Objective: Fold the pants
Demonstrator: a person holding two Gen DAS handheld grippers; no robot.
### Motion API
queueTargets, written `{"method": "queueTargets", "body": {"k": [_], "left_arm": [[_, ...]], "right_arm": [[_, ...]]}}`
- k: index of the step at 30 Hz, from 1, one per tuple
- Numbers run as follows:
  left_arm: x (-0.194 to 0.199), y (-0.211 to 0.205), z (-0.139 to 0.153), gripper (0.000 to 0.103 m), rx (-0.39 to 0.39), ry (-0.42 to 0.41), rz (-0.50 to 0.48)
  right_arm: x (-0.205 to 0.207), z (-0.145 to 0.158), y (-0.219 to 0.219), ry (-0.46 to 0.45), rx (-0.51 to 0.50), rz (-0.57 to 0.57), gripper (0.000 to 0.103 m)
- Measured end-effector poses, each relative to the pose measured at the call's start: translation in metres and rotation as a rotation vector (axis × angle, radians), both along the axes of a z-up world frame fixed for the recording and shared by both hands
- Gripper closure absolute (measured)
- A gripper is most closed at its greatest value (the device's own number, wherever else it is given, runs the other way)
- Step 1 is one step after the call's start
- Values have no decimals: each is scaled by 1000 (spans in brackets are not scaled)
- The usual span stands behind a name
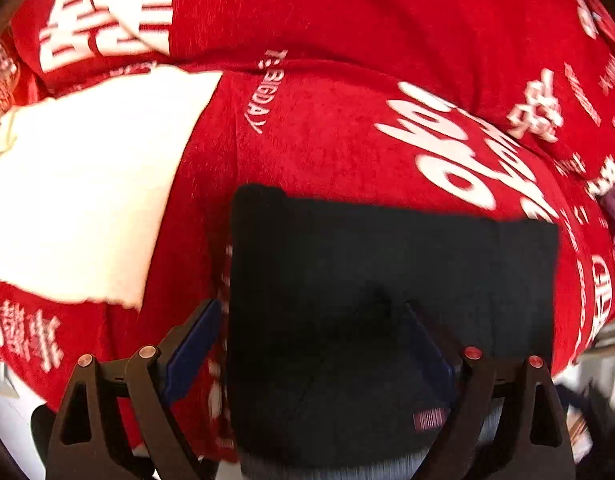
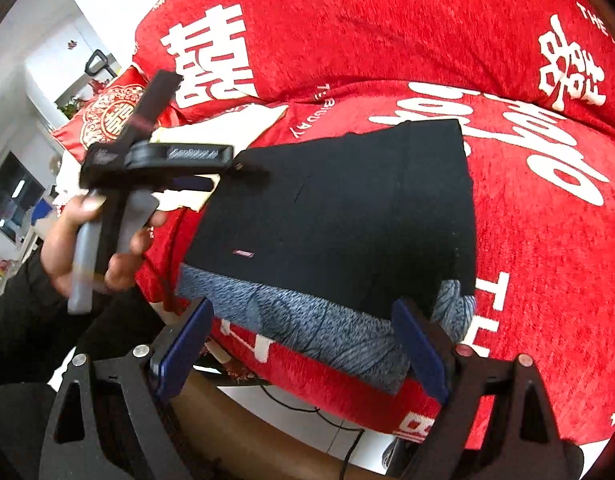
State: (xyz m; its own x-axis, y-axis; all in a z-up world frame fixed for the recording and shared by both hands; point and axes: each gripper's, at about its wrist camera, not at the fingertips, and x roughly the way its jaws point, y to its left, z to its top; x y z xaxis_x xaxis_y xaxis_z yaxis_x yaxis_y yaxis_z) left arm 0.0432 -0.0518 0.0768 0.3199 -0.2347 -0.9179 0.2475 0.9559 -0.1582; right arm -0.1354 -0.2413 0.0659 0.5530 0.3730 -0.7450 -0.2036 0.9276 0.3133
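Note:
The black pants (image 2: 347, 208) lie folded into a flat rectangle on the red cover (image 2: 547, 240). Their grey inner waistband (image 2: 307, 320) shows along the near edge. My right gripper (image 2: 303, 344) hovers open at that near edge, with the waistband below and between its blue pads (image 2: 183, 348). A hand (image 2: 99, 240) holds my left gripper (image 2: 227, 174) at the left edge of the pants. In the left wrist view the left gripper (image 1: 311, 340) is open above the pants (image 1: 387, 280), one pad (image 1: 191, 348) over the red cover (image 1: 327, 140), the other over the black cloth.
The red cover carries large white characters and lettering. A white cloth (image 1: 87, 184) lies left of the pants, and a red embroidered cushion (image 2: 107, 116) sits beyond it. Below the seat's front edge a black cable (image 2: 307, 412) runs over a pale floor.

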Motion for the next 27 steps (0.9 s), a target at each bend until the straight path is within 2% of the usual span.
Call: {"method": "queueTargets", "body": {"k": [2,4,5,6,9,13,17,20,27], "left_arm": [[-25,1,-2,11,29,-7,-22],[-40,4,-22,9,89,35,-28],[-44,6,-30,1,91,43,-25],[-46,10,-34,0,82,22,-2],[-40,17,-37,0,23,63,15],[-44,13,-27,0,59,14,-10],[-57,7,-15,0,31,-7,-48],[-60,6,-13,0,38,-16,-68],[-50,6,-25,0,10,30,-77]], "right_arm": [[-5,3,-1,-9,-19,-6,4],[-6,1,-2,-11,-44,-14,2],[-6,-1,-2,-6,-38,-13,2],[-4,-5,-3,7,-27,-19,2],[3,-15,-7,42,-16,-47,1],[0,-8,-19,29,29,-79,1],[-7,0,-31,2,20,-117,1],[-7,-1,-43,10,17,-154,1],[9,-16,-77,60,86,-227,1]]}}
